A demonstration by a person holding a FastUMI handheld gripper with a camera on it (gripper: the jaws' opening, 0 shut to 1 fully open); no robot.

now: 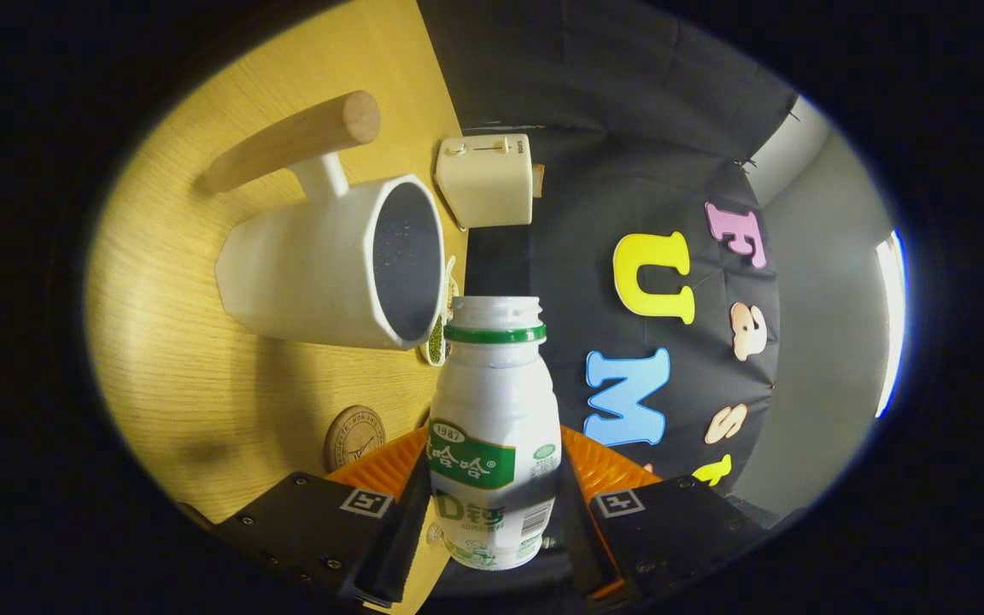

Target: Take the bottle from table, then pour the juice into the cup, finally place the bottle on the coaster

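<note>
Gripper (492, 504) clenched on white plastic bottle (492, 427), uncapped mouth beside white wooden-handled cup (321, 273) on yellow tabletop (184, 376). Tip slowly, mouth over rim; round coaster (354, 437) near left.

Cream toaster (485, 179) on wooden table (176, 342) beyond white mug, slot lever on its near face; booth wall behind.

The bottle (492, 444) clamped between my gripper's (492, 504) fingers is white with a green neck ring and a green-and-white label. The cup (330, 269) is white outside, dark grey inside, its handle pale wood. The toaster (485, 179) is cream, the coaster (354, 437) brown, the table (176, 367) yellow woodgrain.
</note>
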